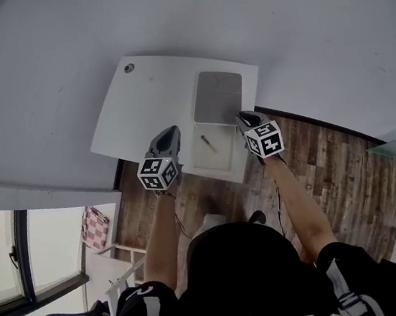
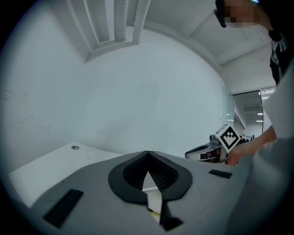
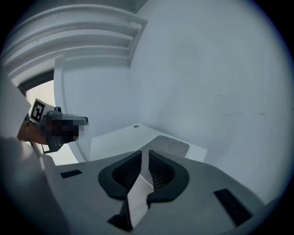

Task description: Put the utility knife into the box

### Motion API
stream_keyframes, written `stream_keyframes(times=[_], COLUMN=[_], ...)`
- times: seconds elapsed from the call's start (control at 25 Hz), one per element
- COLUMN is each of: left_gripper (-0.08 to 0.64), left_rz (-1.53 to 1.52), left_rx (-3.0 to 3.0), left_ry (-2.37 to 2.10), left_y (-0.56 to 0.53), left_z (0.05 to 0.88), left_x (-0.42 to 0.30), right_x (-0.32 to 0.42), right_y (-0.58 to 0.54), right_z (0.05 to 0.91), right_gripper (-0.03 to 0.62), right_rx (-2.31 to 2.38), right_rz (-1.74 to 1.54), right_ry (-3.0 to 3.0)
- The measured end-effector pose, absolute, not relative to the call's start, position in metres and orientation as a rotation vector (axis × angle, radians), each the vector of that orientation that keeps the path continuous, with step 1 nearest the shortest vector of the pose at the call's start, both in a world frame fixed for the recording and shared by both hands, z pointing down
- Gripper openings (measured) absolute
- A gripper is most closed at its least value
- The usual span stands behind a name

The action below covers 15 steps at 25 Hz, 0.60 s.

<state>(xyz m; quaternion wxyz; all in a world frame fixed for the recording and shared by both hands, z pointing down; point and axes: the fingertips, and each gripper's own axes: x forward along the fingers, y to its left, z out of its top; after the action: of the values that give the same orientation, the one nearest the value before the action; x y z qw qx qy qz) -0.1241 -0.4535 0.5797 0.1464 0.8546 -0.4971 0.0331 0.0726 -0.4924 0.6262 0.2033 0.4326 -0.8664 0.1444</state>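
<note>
A white box (image 1: 222, 174) lies on the white table (image 1: 140, 103), its grey-lined lid (image 1: 217, 97) open toward the wall. The utility knife (image 1: 208, 144), small and dark, lies inside the box. My right gripper (image 1: 245, 118) is at the box's right edge. In the right gripper view its jaws (image 3: 143, 153) stand close together on a thin white wall of the box (image 3: 138, 197) that runs up between them. My left gripper (image 1: 171, 132) hovers just left of the box with its fingertips (image 2: 147, 153) meeting and nothing held. The box shows white below them.
A round grommet (image 1: 129, 68) sits in the table's far left corner, with a pale wall behind the table. Wooden floor (image 1: 329, 165) runs along the near side. A white rack (image 1: 118, 262) and a checked cloth (image 1: 93, 227) are at the lower left.
</note>
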Motion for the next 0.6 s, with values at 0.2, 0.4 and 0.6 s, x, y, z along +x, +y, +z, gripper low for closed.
stream_keyframes(times=[0.2,0.4,0.6], left_gripper=[0.023,0.023,0.023], left_rz=[0.095,0.080,0.063], left_rx=[2.510,2.549,2.560], left_ry=[-1.444,-1.438,-1.432], left_y=[-0.444,-0.437,-0.428], left_z=[0.555,0.531,0.519], left_x=[-0.095,-0.060,-0.029], right_x=[0.109,0.148,0.183], right_y=[-0.478,-0.470,-0.461], right_z=[0.592,0.561,0.541], right_gripper=[0.046,0.025,0.015], right_rx=[1.292,1.370,1.433], right_rz=[0.367,0.328,0.330], right_ry=[-2.458,-2.493,-2.519])
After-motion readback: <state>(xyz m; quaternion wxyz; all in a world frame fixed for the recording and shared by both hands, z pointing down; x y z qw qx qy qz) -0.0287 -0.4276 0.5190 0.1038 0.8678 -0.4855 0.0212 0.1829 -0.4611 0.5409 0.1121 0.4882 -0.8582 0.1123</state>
